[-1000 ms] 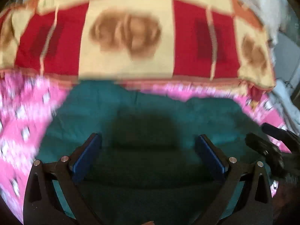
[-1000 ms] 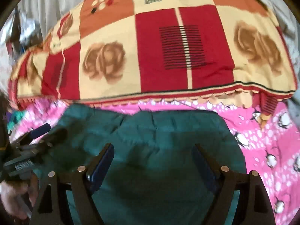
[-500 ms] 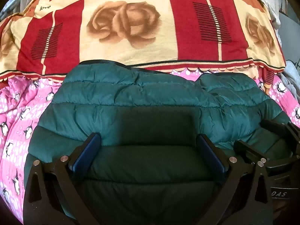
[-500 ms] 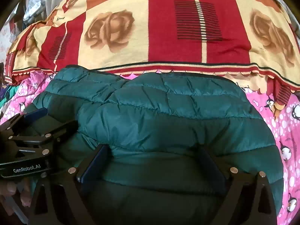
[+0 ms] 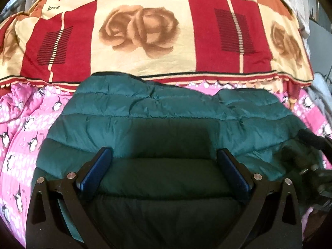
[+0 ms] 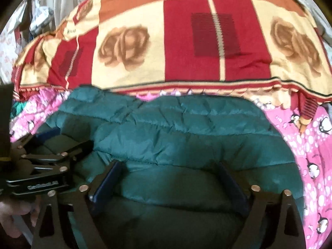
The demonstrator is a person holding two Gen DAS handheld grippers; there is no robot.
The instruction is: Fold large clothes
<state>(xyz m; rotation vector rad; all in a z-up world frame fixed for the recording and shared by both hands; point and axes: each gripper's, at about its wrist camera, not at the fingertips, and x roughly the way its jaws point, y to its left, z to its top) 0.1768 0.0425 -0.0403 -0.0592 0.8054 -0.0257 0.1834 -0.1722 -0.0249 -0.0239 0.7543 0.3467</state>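
Left wrist view: my left gripper stands wide open over the green puffer jacket, blue pads on either side of a fat quilted roll. The padding bulges up between them, but whether they press on it I cannot tell. The jacket lies bunched on the pink penguin sheet, its far edge against the red and cream rose blanket. At the right edge, my right gripper shows dark on the jacket.

Right wrist view: my right gripper is spread wide too, jaws having just closed a little, jacket swelling between the pads; grip or no grip, unclear. My left gripper sits low left on the jacket, my hand behind it.
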